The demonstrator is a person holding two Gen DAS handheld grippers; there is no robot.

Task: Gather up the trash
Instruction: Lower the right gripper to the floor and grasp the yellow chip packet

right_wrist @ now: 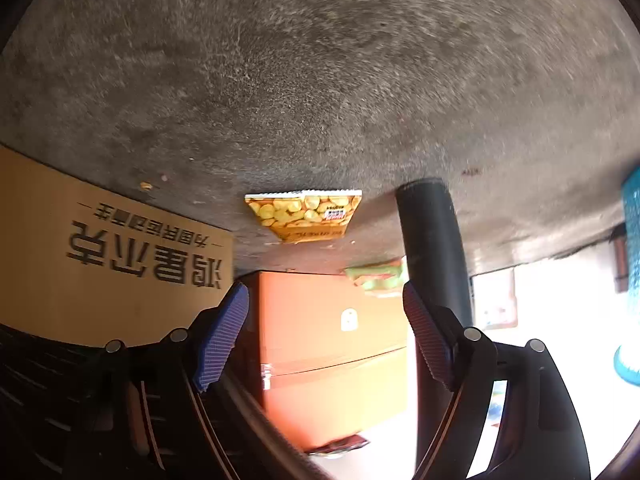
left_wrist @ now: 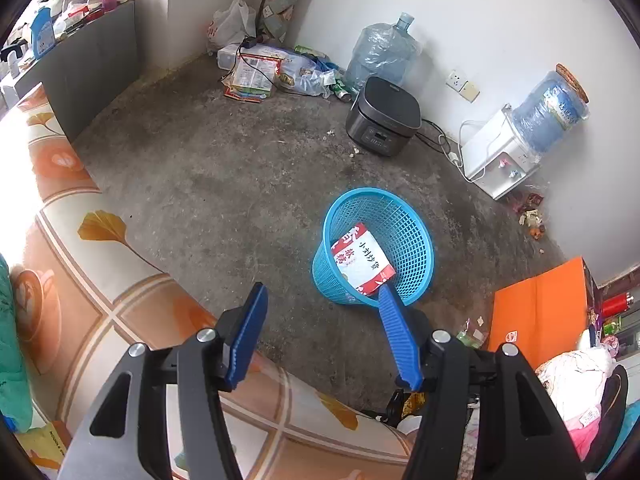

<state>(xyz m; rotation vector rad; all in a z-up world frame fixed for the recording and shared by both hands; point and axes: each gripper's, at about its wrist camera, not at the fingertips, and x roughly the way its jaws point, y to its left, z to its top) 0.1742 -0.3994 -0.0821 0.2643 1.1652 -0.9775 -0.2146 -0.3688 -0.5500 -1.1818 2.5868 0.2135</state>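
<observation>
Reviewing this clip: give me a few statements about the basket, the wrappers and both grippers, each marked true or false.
1. The blue basket holds a red-and-white packet. True.
2. The left gripper grips that packet. False: its jaws are open and empty.
3. The right gripper is open. True.
4. The yellow snack packet is in the basket. False: it lies on the concrete floor.

left gripper (left_wrist: 320, 300) open | red-white packet (left_wrist: 362, 258) inside blue basket (left_wrist: 416, 240)
</observation>
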